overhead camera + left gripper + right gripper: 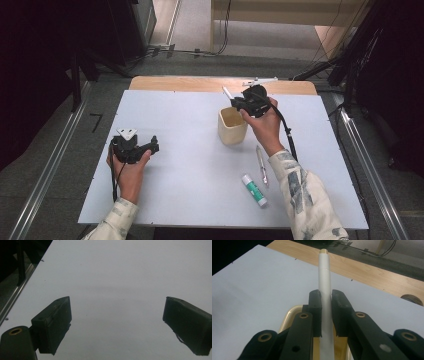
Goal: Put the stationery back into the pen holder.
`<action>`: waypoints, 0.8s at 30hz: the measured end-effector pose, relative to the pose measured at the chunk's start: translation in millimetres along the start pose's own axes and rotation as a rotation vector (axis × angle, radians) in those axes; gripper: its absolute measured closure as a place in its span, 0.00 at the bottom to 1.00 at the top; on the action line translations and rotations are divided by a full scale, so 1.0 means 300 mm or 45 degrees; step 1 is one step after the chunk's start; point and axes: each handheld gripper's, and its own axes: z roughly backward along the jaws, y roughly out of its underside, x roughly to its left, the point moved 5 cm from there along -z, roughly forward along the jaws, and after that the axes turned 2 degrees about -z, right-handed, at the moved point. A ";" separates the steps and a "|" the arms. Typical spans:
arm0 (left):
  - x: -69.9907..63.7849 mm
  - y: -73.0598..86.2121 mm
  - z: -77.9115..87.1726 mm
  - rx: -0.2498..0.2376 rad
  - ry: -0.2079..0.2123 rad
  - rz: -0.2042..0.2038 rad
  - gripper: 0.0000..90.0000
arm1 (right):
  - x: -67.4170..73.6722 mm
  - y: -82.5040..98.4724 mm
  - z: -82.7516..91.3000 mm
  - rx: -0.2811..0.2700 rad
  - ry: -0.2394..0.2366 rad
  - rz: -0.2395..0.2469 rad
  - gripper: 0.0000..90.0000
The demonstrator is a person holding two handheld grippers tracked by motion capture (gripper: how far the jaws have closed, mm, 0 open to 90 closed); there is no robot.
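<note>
White and thin, a round plastic stick like a pen [325, 290] was pinched between the two black jaws of the right gripper [239, 103]. The jaws pressed on it from both sides, and its tip stuck out past them, up and toward the far edge of the table. In the high view the white pen [227, 93] pointed away from the person, just above a cream plastic cup [232, 126]. The cup stood upright on the pale grey table top [190, 165], with its open mouth facing up. In the right gripper view the cup's yellow rim [289, 315] showed right under the jaws, so the pen was over the cup. The person's right hand [264, 125] held that gripper, and a patterned light sleeve [305, 190] covered the arm. The left gripper [145, 148] sat low over the table on the left side, well apart from the cup. Its jaws were spread wide, with only bare table between them in the left gripper view. The left hand [129, 167] held it from below. Near the right arm lay a thin silver pen [261, 165] flat on the table. Just beside it lay a white glue stick with a green label [254, 190], closer to the person. A strip of light brown wood [200, 83] showed along the far edge of the table.
</note>
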 end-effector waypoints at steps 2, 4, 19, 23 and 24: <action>0.000 0.000 0.000 0.000 0.001 0.000 0.10 | 0.001 -0.003 -0.006 0.003 -0.003 0.005 0.85; 0.001 0.000 0.000 -0.001 0.002 0.003 0.10 | 0.002 -0.007 -0.010 0.000 -0.001 0.009 0.85; 0.004 -0.001 0.000 -0.002 0.002 0.000 0.10 | 0.017 -0.028 -0.037 -0.017 -0.024 0.030 0.85; 0.004 0.000 0.000 -0.002 0.001 0.002 0.10 | 0.019 -0.026 -0.042 -0.021 -0.025 0.037 0.85; 0.004 0.000 0.000 -0.001 0.001 0.002 0.10 | 0.018 -0.025 -0.042 -0.020 -0.026 0.037 0.85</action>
